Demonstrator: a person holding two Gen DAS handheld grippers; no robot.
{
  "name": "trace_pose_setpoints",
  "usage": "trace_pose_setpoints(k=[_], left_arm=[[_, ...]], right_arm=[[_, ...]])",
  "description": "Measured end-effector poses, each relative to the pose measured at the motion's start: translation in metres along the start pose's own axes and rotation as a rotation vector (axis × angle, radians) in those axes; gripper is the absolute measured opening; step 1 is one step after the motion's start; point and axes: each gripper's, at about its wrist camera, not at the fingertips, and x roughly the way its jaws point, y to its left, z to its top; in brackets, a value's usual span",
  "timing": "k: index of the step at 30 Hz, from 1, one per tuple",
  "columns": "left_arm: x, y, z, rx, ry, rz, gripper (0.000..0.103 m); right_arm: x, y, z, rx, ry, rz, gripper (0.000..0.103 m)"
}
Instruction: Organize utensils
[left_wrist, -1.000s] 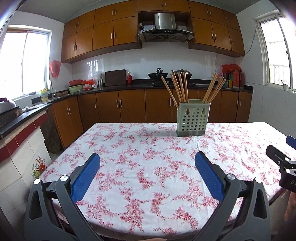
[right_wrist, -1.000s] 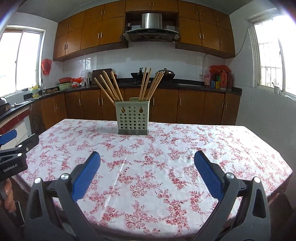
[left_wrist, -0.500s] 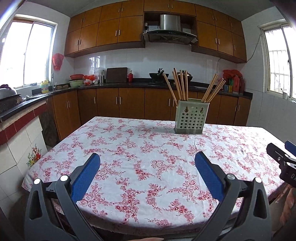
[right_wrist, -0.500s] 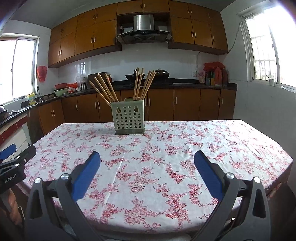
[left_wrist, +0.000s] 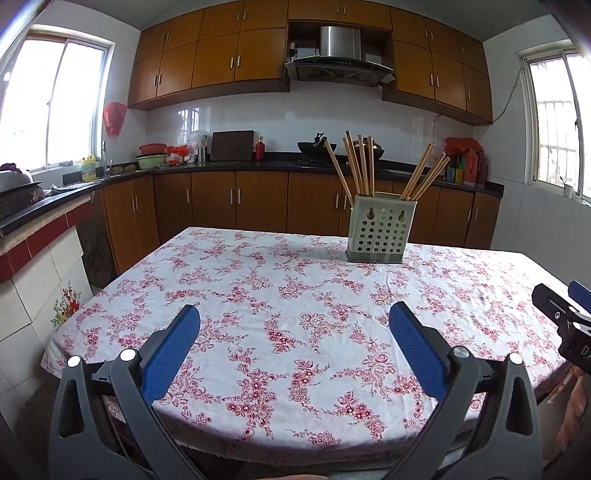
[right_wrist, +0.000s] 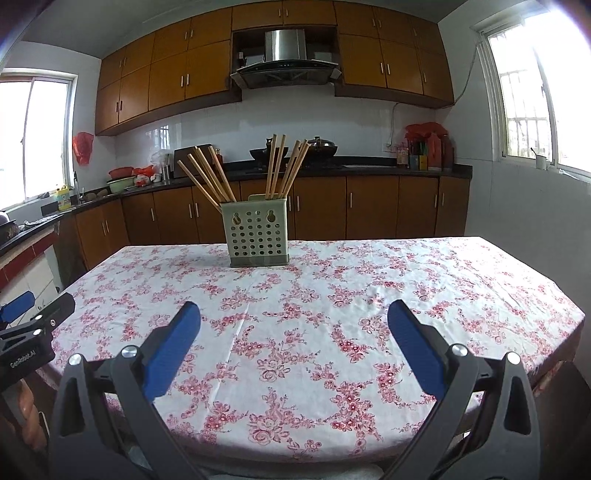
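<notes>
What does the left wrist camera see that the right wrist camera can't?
Only the left wrist view shows the right gripper at its right edge. Only the right wrist view shows the left gripper at its left edge. Both show the green holder full of chopsticks on the flowery tablecloth, with both grippers open and empty.

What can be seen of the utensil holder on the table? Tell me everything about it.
The utensil holder is a pale grey-green box, plastic by its look, with rows of round holes and two keyhole slots in the facing wall above a darker base. It stands upright on the floral tablecloth, toward the table's far side. Wooden chopsticks stick out of the top in two bunches, one leaning left, the other nearer upright. Nothing else touches it; both grippers are open and well short of it.
</notes>
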Motion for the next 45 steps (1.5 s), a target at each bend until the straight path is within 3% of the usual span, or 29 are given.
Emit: trace_pose_setpoints(k=[45], left_arm=[[0.0026,0.0004,-0.0022,0.007,0.01,-0.01,0.101]], right_arm=[[0.0032,-0.008,-0.002,0.009,0.015,-0.007,0.099]])
